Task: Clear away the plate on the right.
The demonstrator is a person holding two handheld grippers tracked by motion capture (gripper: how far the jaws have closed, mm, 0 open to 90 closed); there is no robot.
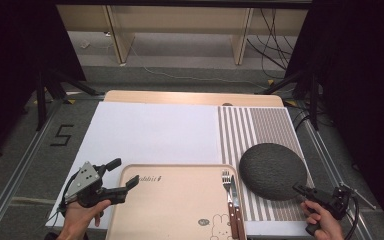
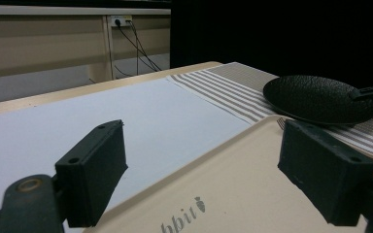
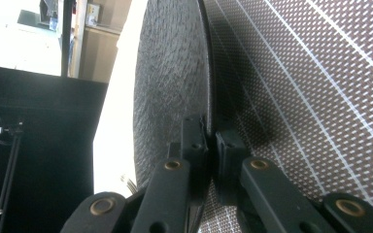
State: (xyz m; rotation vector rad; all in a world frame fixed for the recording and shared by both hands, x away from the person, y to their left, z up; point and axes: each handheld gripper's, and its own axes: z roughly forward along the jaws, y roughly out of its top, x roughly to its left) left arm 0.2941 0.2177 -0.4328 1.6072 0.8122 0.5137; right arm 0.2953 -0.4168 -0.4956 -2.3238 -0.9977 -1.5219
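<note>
A dark textured round plate (image 1: 273, 170) lies on the striped mat (image 1: 265, 125) at the right. My right gripper (image 1: 298, 189) is shut on the plate's near right rim; in the right gripper view its jaws (image 3: 211, 141) pinch the edge of the plate (image 3: 170, 82). A beige tray (image 1: 170, 200) with a rabbit print sits at the front centre. My left gripper (image 1: 124, 172) is open at the tray's far left corner, and in the left gripper view the tray's rim (image 2: 213, 155) runs between the two spread jaws. The plate (image 2: 318, 97) shows beyond.
A fork (image 1: 226, 187) and a knife (image 1: 236, 205) with wooden handles lie on the tray's right side. A white sheet (image 1: 150, 130) covers the left and middle of the table. Dark stands and cables flank the table.
</note>
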